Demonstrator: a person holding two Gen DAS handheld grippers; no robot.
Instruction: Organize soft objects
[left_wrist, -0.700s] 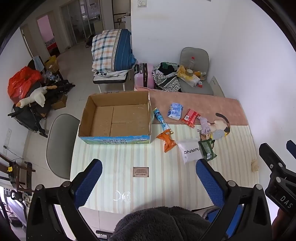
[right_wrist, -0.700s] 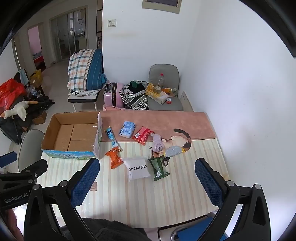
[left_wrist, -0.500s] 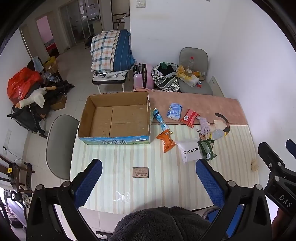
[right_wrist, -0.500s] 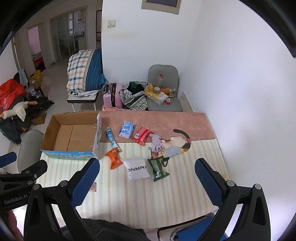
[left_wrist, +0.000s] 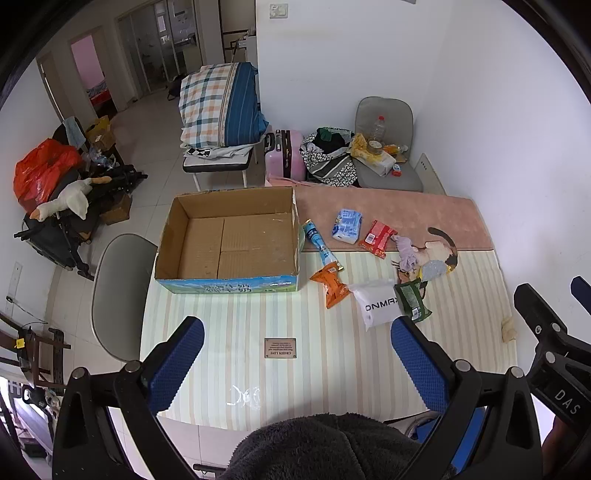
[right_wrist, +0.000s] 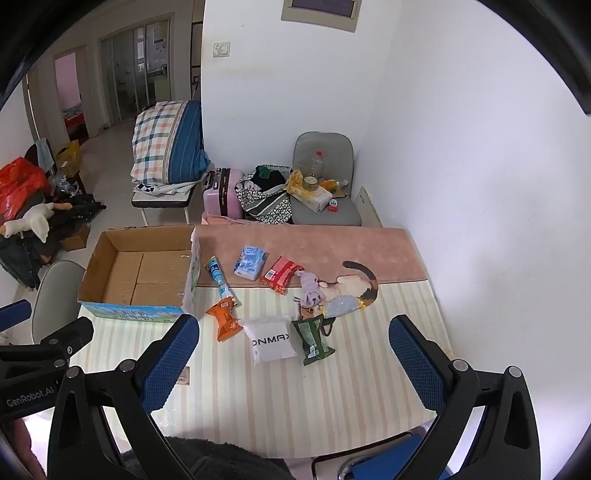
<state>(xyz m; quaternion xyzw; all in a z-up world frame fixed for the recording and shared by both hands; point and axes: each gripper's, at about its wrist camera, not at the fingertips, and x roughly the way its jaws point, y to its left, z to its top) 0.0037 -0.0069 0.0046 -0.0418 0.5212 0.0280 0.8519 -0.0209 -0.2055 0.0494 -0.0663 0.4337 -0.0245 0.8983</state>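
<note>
An open, empty cardboard box (left_wrist: 229, 236) (right_wrist: 140, 271) stands at the table's far left. To its right lie soft packets: a blue tube (left_wrist: 317, 242), an orange snack bag (left_wrist: 330, 284) (right_wrist: 223, 319), a white pouch (left_wrist: 378, 304) (right_wrist: 269, 339), a green bag (left_wrist: 412, 301) (right_wrist: 312, 336), a blue tissue pack (left_wrist: 347, 225) (right_wrist: 250, 262), a red packet (left_wrist: 380, 238) (right_wrist: 281, 274) and a purple cloth (left_wrist: 406, 253) (right_wrist: 312, 290). My left gripper (left_wrist: 295, 354) and right gripper (right_wrist: 290, 352) are both open and empty, held high above the table's near edge.
The table has a striped mat (left_wrist: 314, 362) and a pink mat (left_wrist: 388, 210) at the far side. A grey chair (left_wrist: 118, 295) stands at the left. Another chair with clutter (left_wrist: 384, 147), a pink suitcase (left_wrist: 282, 155) and folded bedding (left_wrist: 221, 107) stand beyond.
Both views have drifted very slightly; nothing on the table has moved and both grippers stay open.
</note>
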